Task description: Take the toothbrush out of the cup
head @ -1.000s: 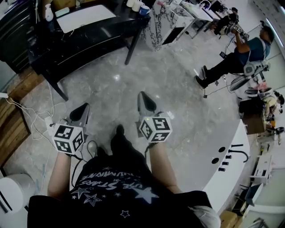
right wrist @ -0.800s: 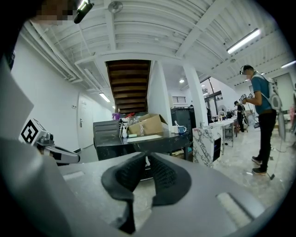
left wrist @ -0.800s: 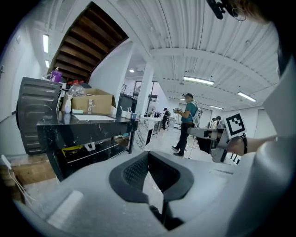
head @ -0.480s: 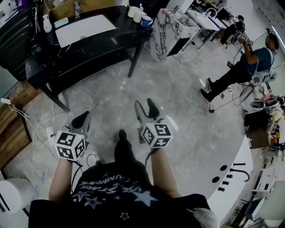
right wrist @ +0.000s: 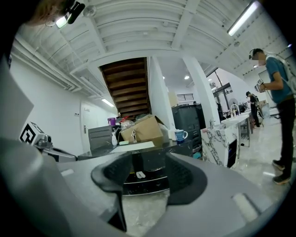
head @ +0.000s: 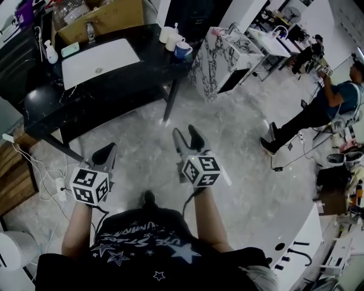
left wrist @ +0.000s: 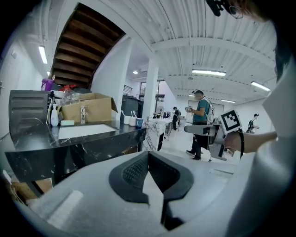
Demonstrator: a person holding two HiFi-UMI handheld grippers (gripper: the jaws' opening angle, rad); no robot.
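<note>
Found the toothbrush (head: 176,26) standing upright in a white cup (head: 173,41) at 12 o'clock of the head view, on the corner of the black table (head: 151,57) nearest a marble-patterned cabinet (head: 219,54) at 1 o'clock. Noted a second white cup (head: 165,34) just beside the first toward 11 o'clock and a blue mug (head: 183,50) just beside it toward 5 o'clock. Spotted, further along the table, a white sink basin (head: 99,61) between 10 and 11 o'clock, a faucet (head: 90,31) and an open cardboard box (head: 105,14) at 11 o'clock behind it, and a small pump bottle (head: 51,52) at 10 o'clock.

Held the left gripper (head: 106,152) at 9 o'clock over the grey stone floor (head: 239,125), with its jaws pressed together and nothing between them; saw the same in the left gripper view, with the pads meeting in one seam. Held the right gripper (head: 186,133) close to the middle of the head view, with its jaws spread wide after just opening and nothing between them; saw through the gap, in the right gripper view, only floor and the table's dark lower part. Pointed both grippers toward 12 o'clock, at the table, well apart from the cup and touching nothing. Made out a seated person (head: 335,102) between 2 and 3 o'clock, well apart from the table.
</note>
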